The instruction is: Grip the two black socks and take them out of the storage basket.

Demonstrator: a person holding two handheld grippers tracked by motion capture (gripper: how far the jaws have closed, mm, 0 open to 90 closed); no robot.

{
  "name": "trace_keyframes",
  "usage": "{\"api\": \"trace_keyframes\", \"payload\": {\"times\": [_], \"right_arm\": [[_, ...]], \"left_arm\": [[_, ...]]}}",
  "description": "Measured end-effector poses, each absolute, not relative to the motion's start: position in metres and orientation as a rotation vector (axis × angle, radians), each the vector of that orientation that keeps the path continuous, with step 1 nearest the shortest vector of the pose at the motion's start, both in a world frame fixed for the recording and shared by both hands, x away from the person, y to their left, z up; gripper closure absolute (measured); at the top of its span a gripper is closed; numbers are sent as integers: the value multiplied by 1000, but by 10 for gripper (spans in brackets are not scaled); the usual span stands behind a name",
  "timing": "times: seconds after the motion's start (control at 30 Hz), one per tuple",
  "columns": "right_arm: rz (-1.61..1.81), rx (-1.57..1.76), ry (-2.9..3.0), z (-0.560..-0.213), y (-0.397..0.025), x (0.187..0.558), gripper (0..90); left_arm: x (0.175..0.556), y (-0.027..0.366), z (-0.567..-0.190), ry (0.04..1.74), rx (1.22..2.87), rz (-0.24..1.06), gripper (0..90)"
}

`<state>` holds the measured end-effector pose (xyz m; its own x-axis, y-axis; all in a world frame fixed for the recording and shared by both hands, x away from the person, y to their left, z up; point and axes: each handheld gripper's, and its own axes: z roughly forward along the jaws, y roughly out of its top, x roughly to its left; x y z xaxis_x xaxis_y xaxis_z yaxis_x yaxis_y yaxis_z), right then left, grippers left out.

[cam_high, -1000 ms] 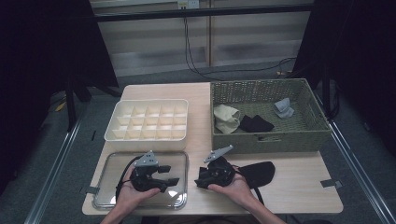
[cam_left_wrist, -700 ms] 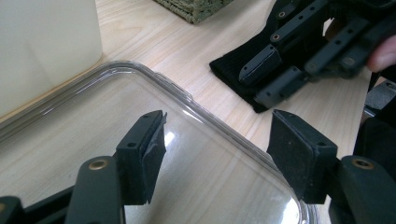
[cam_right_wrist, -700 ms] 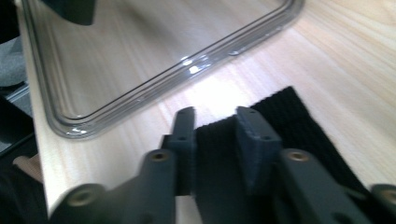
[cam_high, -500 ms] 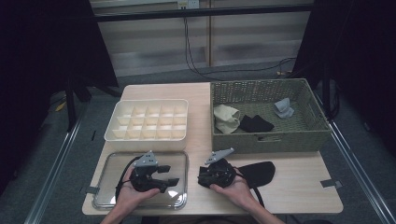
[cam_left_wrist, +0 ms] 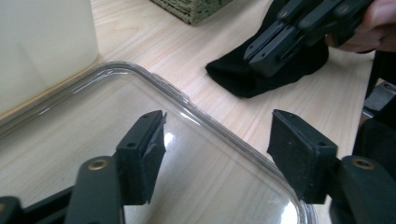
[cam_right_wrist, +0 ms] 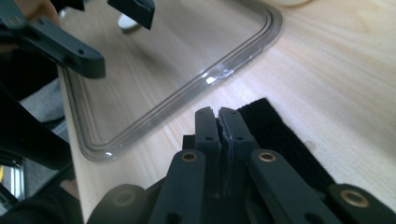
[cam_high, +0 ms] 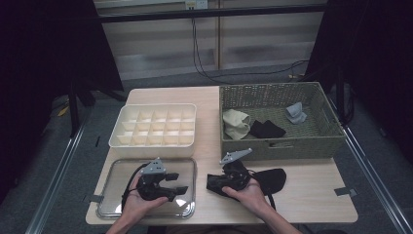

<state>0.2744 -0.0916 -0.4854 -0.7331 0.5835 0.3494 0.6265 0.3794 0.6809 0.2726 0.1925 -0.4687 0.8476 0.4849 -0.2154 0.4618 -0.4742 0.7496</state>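
The right gripper [cam_high: 217, 184] is clenched, its jaws pressed together on the edge of a black sock [cam_high: 265, 179] lying on the table [cam_high: 311, 195] before the wicker basket [cam_high: 277, 144]. The left gripper [cam_left_wrist: 219, 154] hangs released over the clear plastic lid [cam_left_wrist: 140, 121]. The left gripper view shows the sock's bunched end [cam_left_wrist: 261, 77] beneath the right gripper.

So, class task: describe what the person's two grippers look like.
Both the left gripper and the right gripper are black, each topped by a grey three-cornered plate. The jaws are flat black pads on arms fixed with brass-coloured rivets. A black cable trails from each.
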Motion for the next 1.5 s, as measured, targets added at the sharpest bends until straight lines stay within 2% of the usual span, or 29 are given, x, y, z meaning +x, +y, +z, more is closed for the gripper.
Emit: {"api": "trace_keyframes", "payload": {"times": [0.1,0.3,0.67,1.2,1.5], "right_arm": [[-1329,-1138,-2538,-481,-95,275,872],[-1392,-1146,-2486,-472,-102,278,872],[-1554,-1132,-2428,-442,-116,275,872],[-1729,-1091,-2412,-393,-125,270,873],[-1814,-1054,-2407,-370,-121,268,873]], "left_arm": [[272,192,-469,676,2139,13,387],[272,188,-470,663,2146,2,383],[274,186,-470,691,2146,63,297],[273,178,-470,653,2140,70,355],[274,178,-469,646,2122,48,433]]}}
